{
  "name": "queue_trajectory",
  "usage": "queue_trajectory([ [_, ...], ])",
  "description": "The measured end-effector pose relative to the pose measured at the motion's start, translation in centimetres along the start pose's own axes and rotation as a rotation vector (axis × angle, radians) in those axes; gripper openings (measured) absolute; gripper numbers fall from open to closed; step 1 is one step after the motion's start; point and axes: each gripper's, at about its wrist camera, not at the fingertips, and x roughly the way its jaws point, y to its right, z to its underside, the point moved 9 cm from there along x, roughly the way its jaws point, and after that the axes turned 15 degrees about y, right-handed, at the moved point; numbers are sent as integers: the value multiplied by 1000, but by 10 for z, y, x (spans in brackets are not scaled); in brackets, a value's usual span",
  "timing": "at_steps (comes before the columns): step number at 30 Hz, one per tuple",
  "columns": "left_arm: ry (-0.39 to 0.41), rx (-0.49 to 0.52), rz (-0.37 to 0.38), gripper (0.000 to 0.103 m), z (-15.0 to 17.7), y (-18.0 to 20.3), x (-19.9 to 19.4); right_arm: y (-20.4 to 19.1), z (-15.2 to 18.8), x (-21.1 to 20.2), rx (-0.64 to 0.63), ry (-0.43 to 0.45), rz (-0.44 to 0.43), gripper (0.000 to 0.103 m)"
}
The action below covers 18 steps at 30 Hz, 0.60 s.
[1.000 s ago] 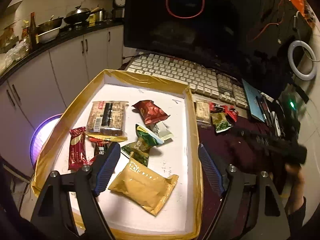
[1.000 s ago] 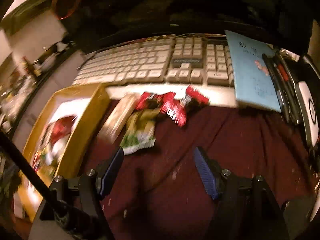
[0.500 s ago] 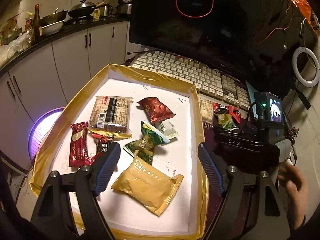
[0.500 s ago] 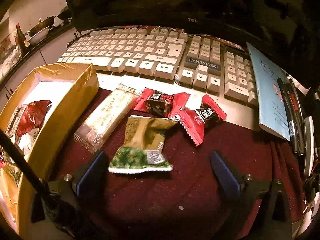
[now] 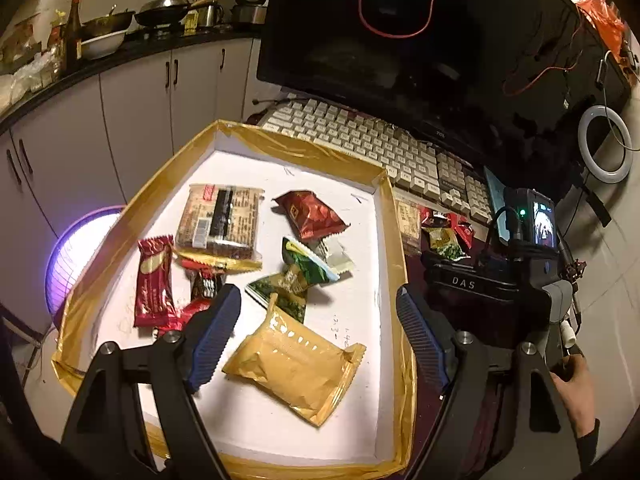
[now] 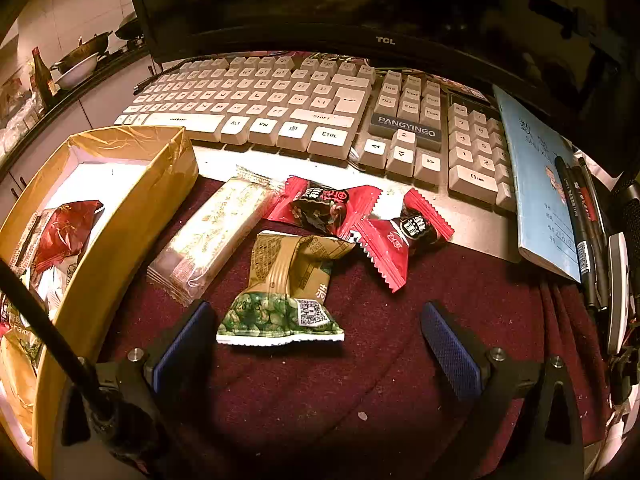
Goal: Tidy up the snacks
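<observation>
Over the tray (image 5: 394, 220), the left wrist view shows the left gripper (image 5: 320, 336) hanging with its fingers spread wide and nothing between them. Below sit the sorted snacks: a yellow pack (image 5: 296, 364), a cracker pack (image 5: 220, 220), a red bar (image 5: 154, 280), a dark red pouch (image 5: 310, 214) and some green ones. The right gripper's body and the hand (image 5: 576, 388) holding it are off to the right, past the tray wall. So the left side is just waiting, which seems fine; I'd keep it clear of the right wall so nothing bumps on the way in.

Down on the desk, the right wrist view has the right gripper (image 6: 316, 340) fully spread and empty too. A pea pack (image 6: 284, 292) lies on the maroon cloth (image 6: 440, 280) right between the fingers, its bottom edge near the left one. A wafer bar (image 6: 216, 240) lies beside it, near the tray, and two red candies (image 6: 332, 208) (image 6: 404, 236) sit behind, by the keyboard (image 6: 280, 108).

My take: grab the pea pack next. It's puffy and slick, so drop low, centre it, and pinch across the fat lower half rather than the crumpled top. Watch the neighbouring candy wrapper doesn't get caught too.
</observation>
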Motion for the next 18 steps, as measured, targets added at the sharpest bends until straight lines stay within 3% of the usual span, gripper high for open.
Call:
queue_trajectory([
  [18,-12,34,-22,80,5,5,-2,0,0,-1,0,0,0,103],
])
